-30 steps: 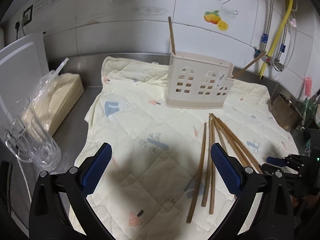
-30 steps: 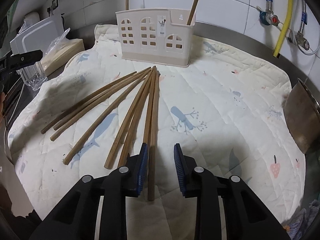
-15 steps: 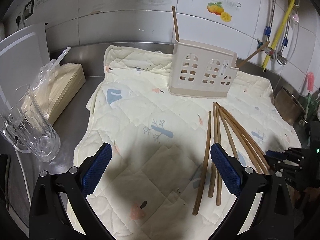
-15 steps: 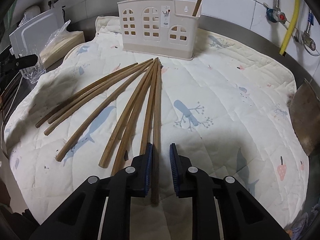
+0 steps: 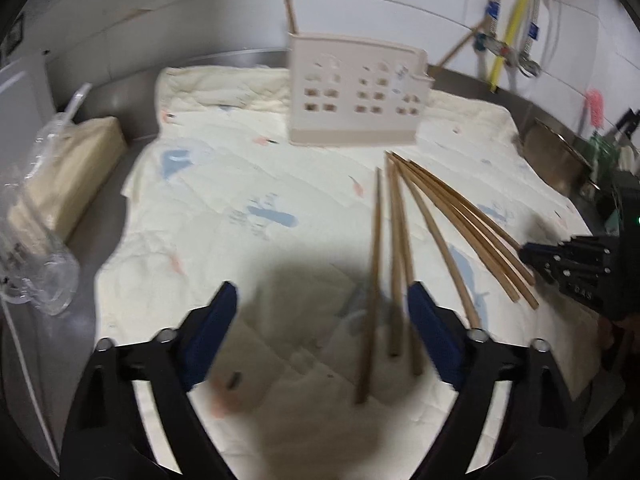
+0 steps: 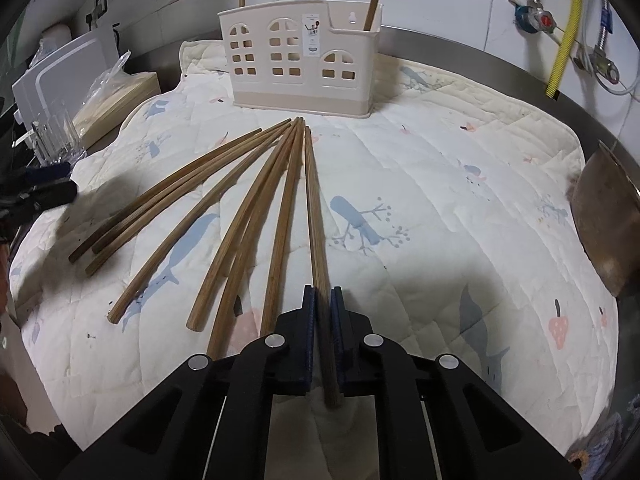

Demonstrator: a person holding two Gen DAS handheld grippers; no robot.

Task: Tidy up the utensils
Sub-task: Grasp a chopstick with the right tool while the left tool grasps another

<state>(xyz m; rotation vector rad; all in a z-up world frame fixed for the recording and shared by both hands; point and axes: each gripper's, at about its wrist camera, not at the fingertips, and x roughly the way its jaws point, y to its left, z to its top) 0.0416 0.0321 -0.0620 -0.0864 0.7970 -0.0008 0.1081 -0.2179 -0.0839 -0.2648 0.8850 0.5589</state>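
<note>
Several brown wooden chopsticks [image 6: 224,208] fan out on a cream quilted cloth [image 6: 440,184] in front of a beige utensil holder [image 6: 300,64] [image 5: 356,92], where two more chopsticks stand upright. My right gripper [image 6: 323,300] is shut on the rightmost chopstick [image 6: 314,208] near its thick end; it also shows at the right of the left wrist view [image 5: 560,260]. My left gripper [image 5: 324,332] hangs low over the leftmost chopsticks [image 5: 374,272]. Its jaws are closing. Three thick ends lie between the pads, untouched.
A glass mug [image 5: 40,280] and a bagged stack of pale wooden pieces [image 5: 60,176] sit left of the cloth. A white board [image 6: 60,68] leans at the far left. A metal pot [image 6: 604,220] stands at the right edge. Pipes and a yellow hose [image 6: 564,28] run along the tiled wall.
My right gripper's jaws have closed onto the rightmost chopstick. My left gripper has sunk toward the leftmost chopsticks, and its jaws have narrowed.
</note>
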